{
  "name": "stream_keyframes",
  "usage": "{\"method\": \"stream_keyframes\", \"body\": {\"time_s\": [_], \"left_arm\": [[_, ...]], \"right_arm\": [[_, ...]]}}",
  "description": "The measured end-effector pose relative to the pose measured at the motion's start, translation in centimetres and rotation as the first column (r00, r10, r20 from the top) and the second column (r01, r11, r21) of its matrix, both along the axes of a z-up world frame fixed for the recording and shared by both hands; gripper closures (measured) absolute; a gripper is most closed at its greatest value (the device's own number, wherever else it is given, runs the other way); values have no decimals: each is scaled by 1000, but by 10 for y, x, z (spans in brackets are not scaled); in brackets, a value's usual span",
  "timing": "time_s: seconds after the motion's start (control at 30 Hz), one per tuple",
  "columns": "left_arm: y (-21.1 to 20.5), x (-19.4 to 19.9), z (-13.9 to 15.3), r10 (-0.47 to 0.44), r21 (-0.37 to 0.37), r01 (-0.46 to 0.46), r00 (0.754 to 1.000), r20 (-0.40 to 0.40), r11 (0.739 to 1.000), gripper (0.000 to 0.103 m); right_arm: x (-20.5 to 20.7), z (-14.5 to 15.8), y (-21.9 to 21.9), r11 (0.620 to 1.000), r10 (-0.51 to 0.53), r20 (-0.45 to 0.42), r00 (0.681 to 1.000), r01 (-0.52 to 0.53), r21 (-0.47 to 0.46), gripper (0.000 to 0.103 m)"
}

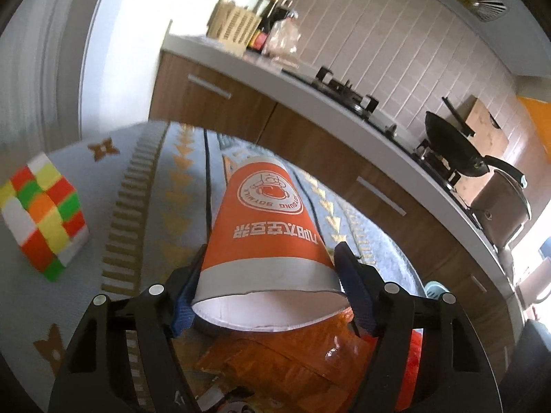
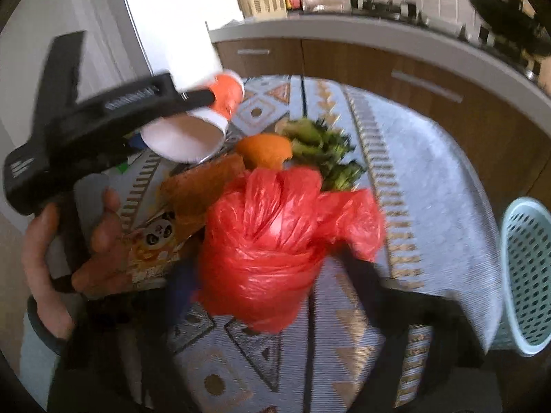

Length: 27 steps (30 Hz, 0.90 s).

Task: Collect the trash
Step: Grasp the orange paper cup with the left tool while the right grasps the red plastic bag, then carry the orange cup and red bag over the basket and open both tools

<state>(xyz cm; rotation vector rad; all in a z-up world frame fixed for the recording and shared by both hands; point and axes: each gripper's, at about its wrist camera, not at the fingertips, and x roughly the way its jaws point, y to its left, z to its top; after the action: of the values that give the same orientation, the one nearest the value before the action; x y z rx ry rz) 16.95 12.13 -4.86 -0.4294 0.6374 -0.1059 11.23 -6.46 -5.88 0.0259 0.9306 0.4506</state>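
Far left on the patterned tablecloth (image 1: 86, 275) sits a colour cube (image 1: 43, 218), not trash by my read, w/ nothing touching it. Next over, the left gripper (image 1: 267, 287) is clamped on an orange paper cup (image 1: 265, 241) near its open white rim, mouth toward the camera, bottom pointing away; in the right wrist view the cup hangs tilted, lifted above the table, held up by the person's hand (image 2: 65, 241). Below and beside it lie a brown wrapper (image 2: 203, 186) and a snack packet w/ a panda on it (image 2: 155, 251), then orange peel (image 2: 267, 149) and green veg scraps (image 2: 320, 148). The right gripper (image 2: 272, 275) holds a red plastic bag (image 2: 275, 237) bunched between its fingers, closed on it though the view is blurred. Far right, off the table edge, stands a pale blue basket (image 2: 525, 275), prob. the bin. Risks, as I judge: the cup is pinched at its soft rim, so it could crush or slip out if swung; the slick bag could slide free or snag and drag peel and scraps off the table; the two grippers are near each other over the pile and could bump. Writing: cup has a round white logo reading "...SOYMILK", partly legible upside down, plus a row of white Chinese characters; left gripper body has small print, unreadable.
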Motion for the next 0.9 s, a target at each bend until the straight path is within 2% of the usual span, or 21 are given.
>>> {"method": "stream_keyframes", "body": {"time_s": [0.1, 0.27, 0.4, 0.67, 0.9], "left_arm": [[-3, -3, 8, -4, 19, 4, 1000, 28, 1000, 34], [-13, -12, 23, -27, 41, 25, 997, 69, 999, 34], [-32, -27, 46, -60, 75, 52, 991, 117, 996, 33], [-89, -49, 86, -171, 111, 152, 966, 193, 982, 33], [-159, -50, 102, -300, 133, 277, 930, 211, 952, 33]], "right_arm": [[-6, 8, -8, 1000, -7, 27, 1000, 6, 18, 66], [-19, 33, -28, 999, -47, 116, 992, 45, 18, 69], [-25, 57, -53, 995, -101, 192, 976, 101, 11, 70], [-37, 86, -119, 969, -242, 272, 932, 247, 15, 70], [-55, 101, -181, 924, -359, 328, 874, 382, -8, 70]]}}
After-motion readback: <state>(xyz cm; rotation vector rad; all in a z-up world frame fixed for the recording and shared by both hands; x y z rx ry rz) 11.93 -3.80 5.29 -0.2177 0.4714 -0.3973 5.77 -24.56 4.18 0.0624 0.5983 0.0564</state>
